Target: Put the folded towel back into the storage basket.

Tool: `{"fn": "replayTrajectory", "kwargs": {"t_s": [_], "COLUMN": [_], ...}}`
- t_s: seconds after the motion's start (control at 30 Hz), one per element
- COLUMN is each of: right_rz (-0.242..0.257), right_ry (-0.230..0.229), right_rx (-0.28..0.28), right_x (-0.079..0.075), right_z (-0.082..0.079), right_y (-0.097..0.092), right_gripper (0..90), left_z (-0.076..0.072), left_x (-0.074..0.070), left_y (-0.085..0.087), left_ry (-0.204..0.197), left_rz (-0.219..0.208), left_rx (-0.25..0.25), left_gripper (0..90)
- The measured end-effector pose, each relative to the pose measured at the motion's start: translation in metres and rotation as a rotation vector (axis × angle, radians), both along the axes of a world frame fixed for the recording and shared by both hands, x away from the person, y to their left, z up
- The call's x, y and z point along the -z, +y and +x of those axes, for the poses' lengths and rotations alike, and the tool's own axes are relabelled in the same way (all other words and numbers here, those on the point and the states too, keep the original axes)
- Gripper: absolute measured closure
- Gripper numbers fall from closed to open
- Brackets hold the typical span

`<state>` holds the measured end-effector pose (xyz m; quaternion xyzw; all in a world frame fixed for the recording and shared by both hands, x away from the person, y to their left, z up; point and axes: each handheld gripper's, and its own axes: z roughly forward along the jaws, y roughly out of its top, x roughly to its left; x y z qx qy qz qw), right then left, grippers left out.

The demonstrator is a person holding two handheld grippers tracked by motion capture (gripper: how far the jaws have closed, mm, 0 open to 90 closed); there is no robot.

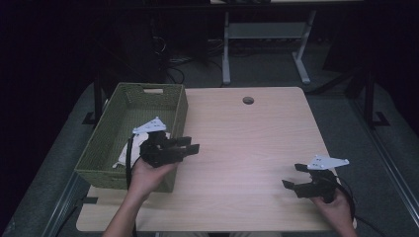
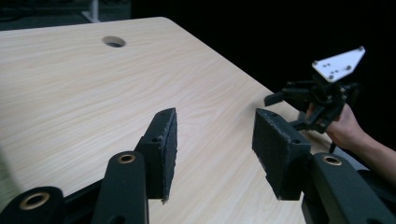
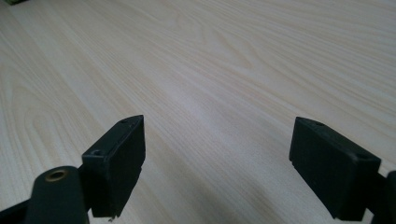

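Note:
My left gripper is held in a hand just right of a green woven basket, its jaws pointing right over the light wooden table. In the left gripper view my left gripper stands open with only bare wood between the pads. Near the table's front right corner, my right gripper points left. It is open in the right gripper view, with nothing between its jaws. Its grey plate also shows far off in the left gripper view.
A white crumpled thing lies inside the basket. A round cable hole sits near the table's far edge. Beyond the table stand a desk frame and dark floor with cables.

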<state>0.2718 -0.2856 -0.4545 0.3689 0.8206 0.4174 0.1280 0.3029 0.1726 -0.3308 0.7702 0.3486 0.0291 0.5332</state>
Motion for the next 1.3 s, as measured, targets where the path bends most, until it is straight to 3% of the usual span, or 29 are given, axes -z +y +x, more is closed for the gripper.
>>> {"fn": "replayTrajectory", "kwargs": {"t_s": [0.4,0.73,1.07,1.3], "right_rz": [0.000,0.003,0.002,-0.001], "right_ry": [-0.003,-0.002,-0.008,-0.016], "right_rx": [0.005,0.007,0.008,0.008], "right_x": [0.000,0.000,-0.001,-0.001], "right_z": [0.000,0.000,-0.001,-0.002], "right_y": [-0.004,-0.005,-0.007,-0.008], "right_gripper": [17.9,17.9,18.0,17.9], "left_z": [-0.004,-0.011,-0.021,-0.026], "left_x": [0.004,0.007,0.023,0.033], "left_y": [-0.038,-0.067,-0.099,-0.111], "left_ry": [-0.004,-0.005,0.004,0.006], "left_rz": [0.023,-0.008,0.007,0.006], "left_rx": [0.042,0.076,0.122,0.110], "left_gripper": [48.4,46.5,45.2,44.1]}}
